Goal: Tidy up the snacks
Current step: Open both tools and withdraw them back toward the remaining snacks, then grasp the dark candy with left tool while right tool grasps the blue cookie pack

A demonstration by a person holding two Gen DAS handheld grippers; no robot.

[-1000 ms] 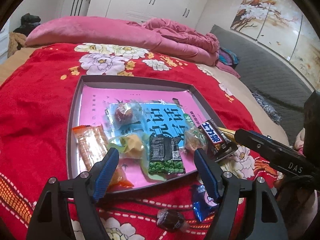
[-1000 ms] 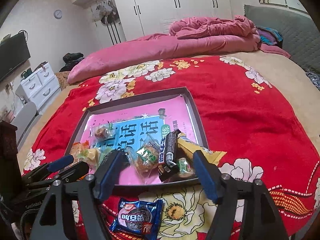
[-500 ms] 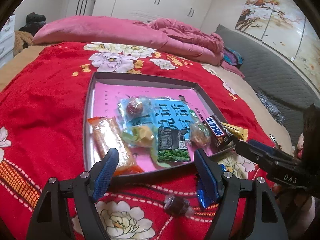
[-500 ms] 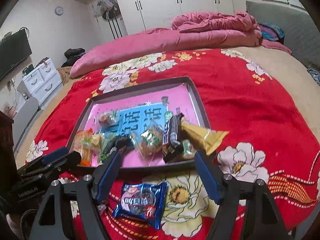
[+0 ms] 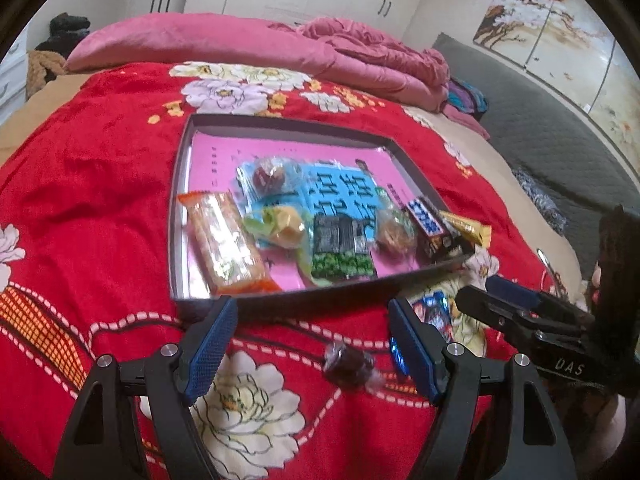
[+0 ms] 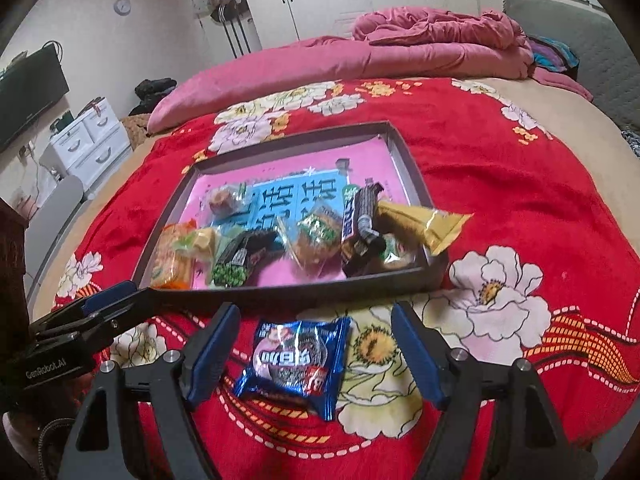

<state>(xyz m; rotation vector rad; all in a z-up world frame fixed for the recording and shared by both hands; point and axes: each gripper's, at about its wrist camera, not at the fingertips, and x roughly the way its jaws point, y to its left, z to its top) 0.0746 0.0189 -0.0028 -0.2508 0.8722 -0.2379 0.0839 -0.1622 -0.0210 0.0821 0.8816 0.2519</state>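
A grey tray [image 5: 182, 184] with a pink liner lies on the red floral bedspread and holds several wrapped snacks; it also shows in the right wrist view [image 6: 404, 152]. A small dark wrapped candy [image 5: 349, 366] lies on the bedspread between the open fingers of my left gripper [image 5: 312, 354]. A blue cookie packet [image 6: 296, 358] lies in front of the tray, between the open fingers of my right gripper [image 6: 314, 354]. Part of that blue packet shows in the left wrist view [image 5: 434, 312]. A gold wrapper [image 6: 424, 224] hangs over the tray's right rim. Both grippers are empty.
A pink quilt [image 6: 400, 48] and pillow lie at the far side of the bed. A white drawer unit [image 6: 88, 136] and a TV stand at the left. A grey padded surface [image 5: 540, 128] runs along the right side.
Both grippers have pulled back toward me, away from the tray. The dark candy and the blue packet now sit between their open fingers. Nothing was picked up.
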